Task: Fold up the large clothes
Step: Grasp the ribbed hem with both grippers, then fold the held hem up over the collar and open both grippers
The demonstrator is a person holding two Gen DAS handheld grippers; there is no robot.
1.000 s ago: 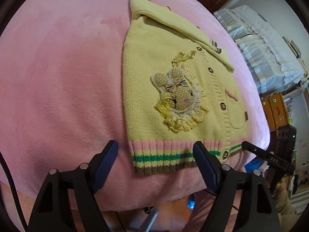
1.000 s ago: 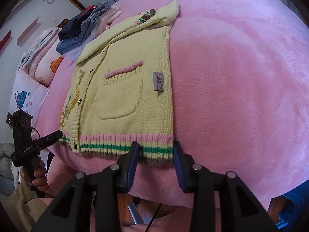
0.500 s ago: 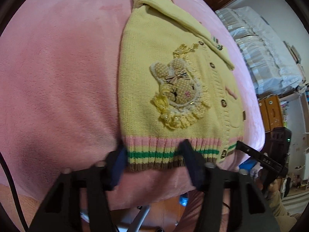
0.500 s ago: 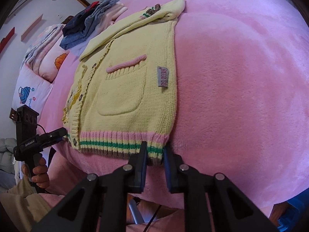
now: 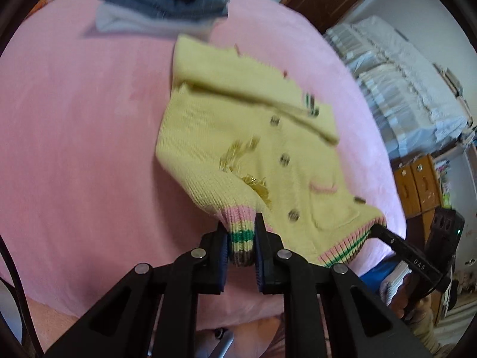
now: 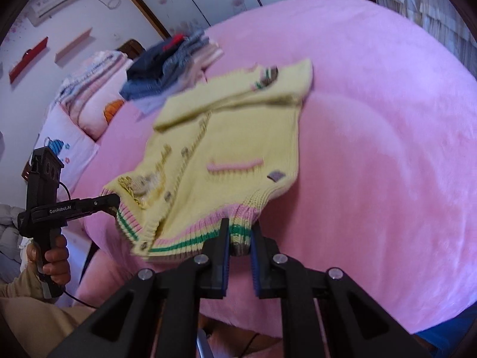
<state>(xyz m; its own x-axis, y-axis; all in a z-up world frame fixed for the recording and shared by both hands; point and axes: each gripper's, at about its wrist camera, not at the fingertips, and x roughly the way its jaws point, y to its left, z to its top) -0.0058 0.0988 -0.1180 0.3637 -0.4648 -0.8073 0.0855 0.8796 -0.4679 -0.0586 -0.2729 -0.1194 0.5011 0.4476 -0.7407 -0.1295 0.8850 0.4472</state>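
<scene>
Both grippers, left gripper (image 5: 241, 247) and right gripper (image 6: 240, 238), pinch the striped hem of the yellow cardigan (image 5: 238, 137), lifted off the pink bed (image 5: 74, 149). The hem corners should travel level toward the collar, landing edges aligned.

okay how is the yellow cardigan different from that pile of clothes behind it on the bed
The yellow cardigan is one light knit piece with a pink and green striped hem; the pile of clothes is several stacked pieces, mostly dark blue and grey. The cardigan's hem is lifted off the pink bed, pinched by the left hand-held gripper and the right hand-held gripper; the pile rests untouched farther back. Both lie on the same bed.
</scene>
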